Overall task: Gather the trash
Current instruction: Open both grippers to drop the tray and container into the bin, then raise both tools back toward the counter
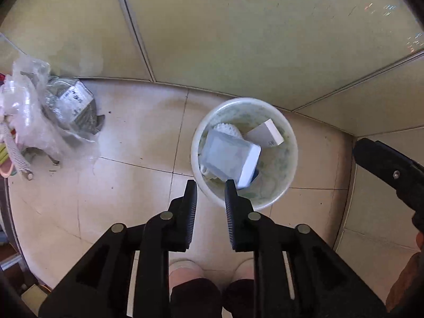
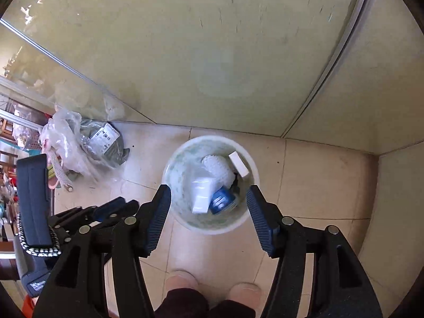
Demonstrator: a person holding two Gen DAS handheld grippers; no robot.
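Several pieces of trash already lie in the white bin (image 2: 210, 185), which stands on the pale floor tiles (image 1: 132, 185) close to the corner of the walls; among them a flat pale-blue box (image 1: 229, 156), a small white carton (image 1: 266, 132), a white dimpled wad (image 2: 218, 169) and a dark blue printed packet (image 2: 221, 201). Both tools hang above it, holding nothing; the left gripper (image 1: 210, 185) has its jaws a little apart over the near rim, and the right gripper (image 2: 209, 196) has its jaws spread wide, framing the bin's mouth.

What is left to gather seems to be the crumpled clear plastic bag (image 2: 66, 143) on the floor well to the left of the bin, against the wall, with a grey-green labelled bundle (image 1: 71, 103) inside or under it (which, I cannot tell). The film looks thin, glossy and limp; it should weigh next to nothing yet slide between ribbed pads, so I would pinch a bunched fold near its top rather than a single smooth sheet. The bundle looks denser and may drag or slip out if the bag is lifted by one corner; a grip low on the gathered neck seems safer. The boxes in the bin look stiff and light, with square edges; the bin's wall is smooth, thin plastic, faintly stained green.
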